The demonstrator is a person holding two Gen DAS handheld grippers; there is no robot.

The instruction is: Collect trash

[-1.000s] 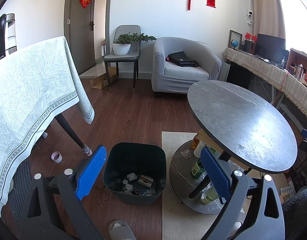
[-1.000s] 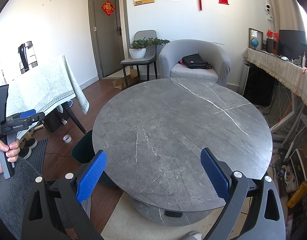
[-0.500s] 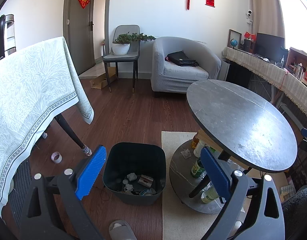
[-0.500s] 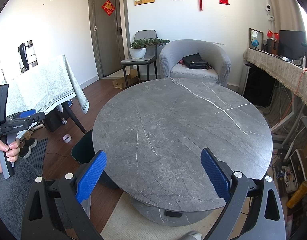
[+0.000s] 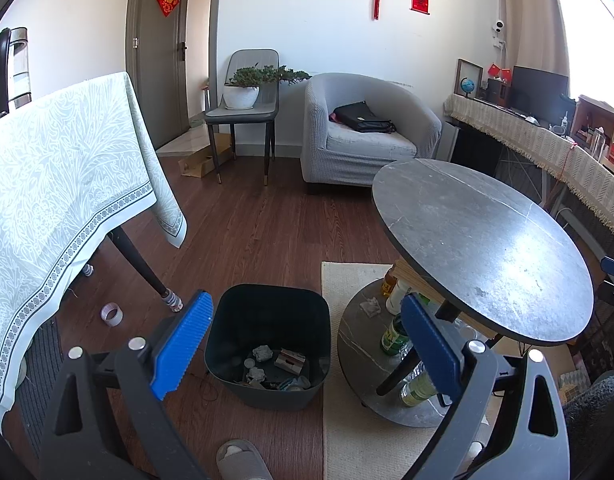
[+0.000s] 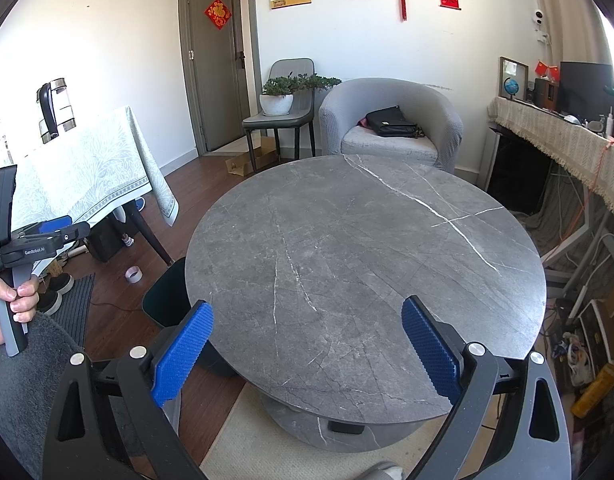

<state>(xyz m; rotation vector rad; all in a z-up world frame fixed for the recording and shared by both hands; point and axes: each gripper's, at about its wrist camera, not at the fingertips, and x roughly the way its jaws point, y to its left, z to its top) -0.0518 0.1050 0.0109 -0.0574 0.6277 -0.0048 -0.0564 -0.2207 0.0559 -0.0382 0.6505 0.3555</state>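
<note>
Trash lies in the bin [image 5: 267, 344] on the floor, beside the table [image 5: 479, 248].

Its crumpled scraps [image 5: 273, 364] are too small to name; from my right, the round marble top hides most of the dark plastic bin [image 6: 167, 296]. My left gripper [image 5: 303, 344] hangs above it, my right gripper [image 6: 305, 350] over the table, both jaws wide open and empty, unchanged from a second ago.

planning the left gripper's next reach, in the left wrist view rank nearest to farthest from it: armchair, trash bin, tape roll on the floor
1. trash bin, just ahead of the left gripper
2. tape roll, on the floor, left
3. armchair, against the far wall
</note>
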